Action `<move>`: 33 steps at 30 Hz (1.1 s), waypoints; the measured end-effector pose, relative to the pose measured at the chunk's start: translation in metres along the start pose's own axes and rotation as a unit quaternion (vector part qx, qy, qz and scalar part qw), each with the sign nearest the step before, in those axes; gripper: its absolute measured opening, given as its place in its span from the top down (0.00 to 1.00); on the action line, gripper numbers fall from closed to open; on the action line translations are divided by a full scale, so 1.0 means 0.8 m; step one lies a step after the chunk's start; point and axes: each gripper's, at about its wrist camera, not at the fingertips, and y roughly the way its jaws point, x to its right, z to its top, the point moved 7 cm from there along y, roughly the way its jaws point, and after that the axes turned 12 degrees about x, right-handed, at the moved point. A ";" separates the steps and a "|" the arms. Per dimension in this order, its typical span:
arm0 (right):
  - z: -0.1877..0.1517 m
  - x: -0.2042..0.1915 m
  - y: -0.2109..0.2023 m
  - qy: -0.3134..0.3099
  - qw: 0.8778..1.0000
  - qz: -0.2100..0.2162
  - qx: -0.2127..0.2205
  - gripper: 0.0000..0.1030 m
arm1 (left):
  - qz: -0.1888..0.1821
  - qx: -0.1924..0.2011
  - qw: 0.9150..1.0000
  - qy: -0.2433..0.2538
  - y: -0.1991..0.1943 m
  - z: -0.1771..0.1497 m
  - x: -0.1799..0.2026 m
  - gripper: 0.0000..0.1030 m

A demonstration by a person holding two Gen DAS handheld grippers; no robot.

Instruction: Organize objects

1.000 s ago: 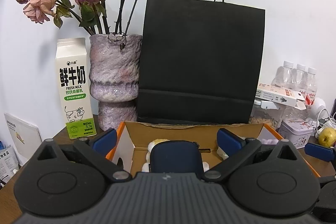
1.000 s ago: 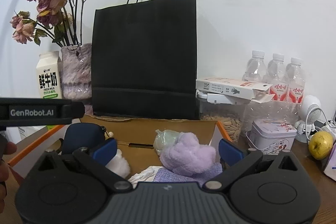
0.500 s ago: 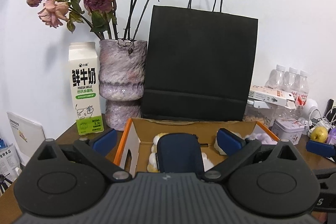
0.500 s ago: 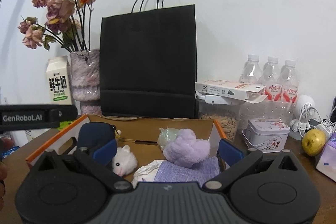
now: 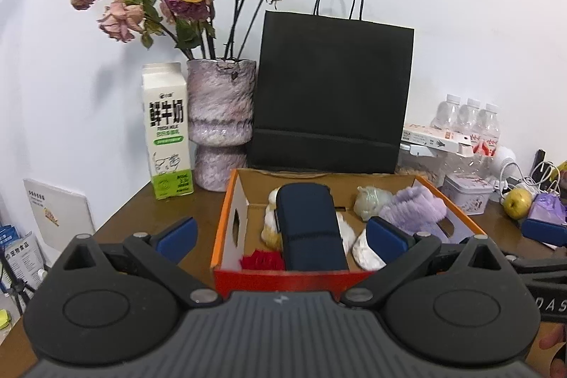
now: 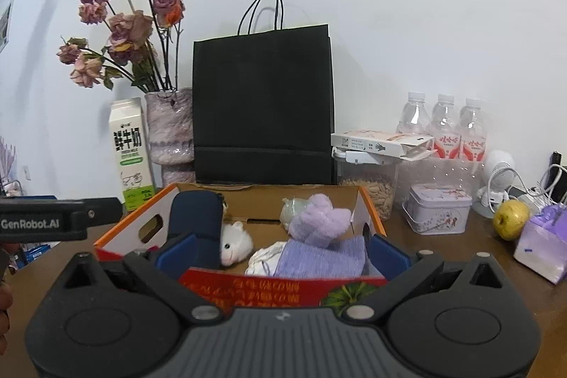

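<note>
An open orange cardboard box (image 5: 226,218) (image 6: 370,211) sits on the wooden table. Inside lie a navy case (image 5: 310,229) (image 6: 195,218), a white plush toy (image 6: 235,241), a purple fluffy item (image 5: 414,208) (image 6: 317,218), a purple cloth (image 6: 322,257), a pale green lump (image 5: 370,201) and a red item (image 5: 262,261). My left gripper (image 5: 281,238) is open and empty, held before the box's near wall. My right gripper (image 6: 281,250) is open and empty, also in front of the box.
Behind the box stand a black paper bag (image 5: 329,94), a vase of dried roses (image 5: 221,116) and a milk carton (image 5: 168,133). To the right are water bottles (image 6: 443,126), a jar (image 6: 368,186), a tin (image 6: 439,208), an apple (image 6: 510,218) and cables.
Both grippers have pulled back and up from the box, so its near wall and more of its contents now show. Both stay open.
</note>
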 end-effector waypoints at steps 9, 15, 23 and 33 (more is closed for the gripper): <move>0.000 -0.004 -0.074 0.009 1.000 -0.001 0.000 0.00 | -0.001 -0.012 1.000 -0.002 -0.076 -0.012 -0.008 0.00; -0.007 -0.015 -0.122 0.007 1.000 0.006 -0.007 0.00 | 0.004 -0.029 1.000 -0.001 -0.120 -0.029 -0.016 0.00; -0.031 -0.034 -0.174 -0.001 0.999 0.015 -0.032 0.00 | 0.011 -0.027 1.000 0.005 -0.178 -0.038 -0.027 0.00; -0.053 -0.044 -0.219 -0.003 0.999 0.016 -0.049 0.00 | 0.010 -0.039 0.999 0.018 -0.226 -0.056 -0.032 0.00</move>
